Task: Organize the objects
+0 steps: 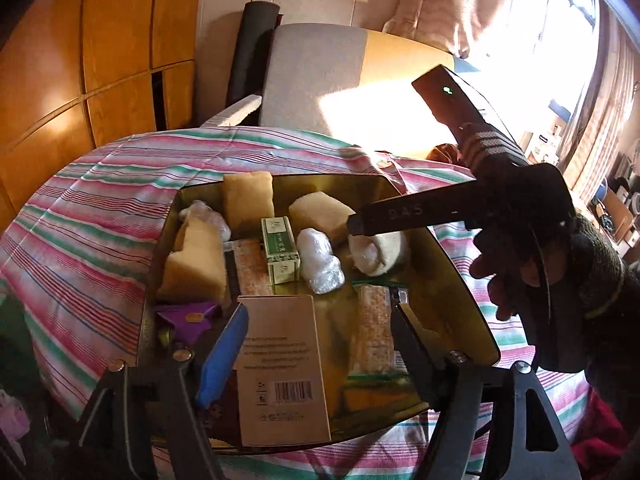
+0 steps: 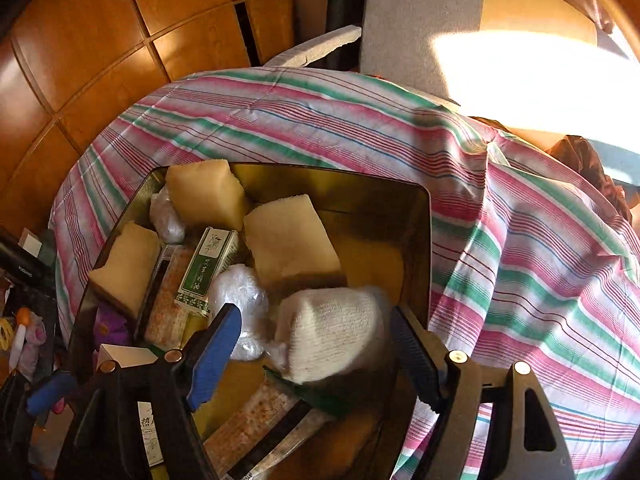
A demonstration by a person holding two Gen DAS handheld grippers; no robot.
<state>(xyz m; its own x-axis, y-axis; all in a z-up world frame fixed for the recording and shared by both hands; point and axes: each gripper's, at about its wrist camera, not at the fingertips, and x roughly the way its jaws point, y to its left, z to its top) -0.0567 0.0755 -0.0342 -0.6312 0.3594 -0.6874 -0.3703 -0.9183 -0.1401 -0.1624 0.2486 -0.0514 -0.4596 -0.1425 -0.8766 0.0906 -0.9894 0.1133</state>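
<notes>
A gold tin box (image 1: 460, 276) stands on a striped cloth and holds several yellow sponges (image 1: 248, 196), a green carton (image 1: 280, 254), a plastic-wrapped lump (image 1: 320, 260) and flat packets. My left gripper (image 1: 320, 324) is open over the box's near end, above a brown card box (image 1: 280, 364). My right gripper (image 2: 316, 328) is open, its fingers (image 2: 216, 352) either side of a white cloth roll (image 2: 332, 332) that lies in the box (image 2: 424, 240). The roll (image 1: 380, 252) also shows in the left wrist view under the right gripper (image 1: 360, 224).
The striped cloth (image 2: 520, 220) covers the table around the box. A grey chair (image 1: 312, 76) stands beyond the table's far edge. Wooden cabinet doors (image 1: 100, 60) line the left. Small clutter (image 2: 20, 332) lies off the table's left side.
</notes>
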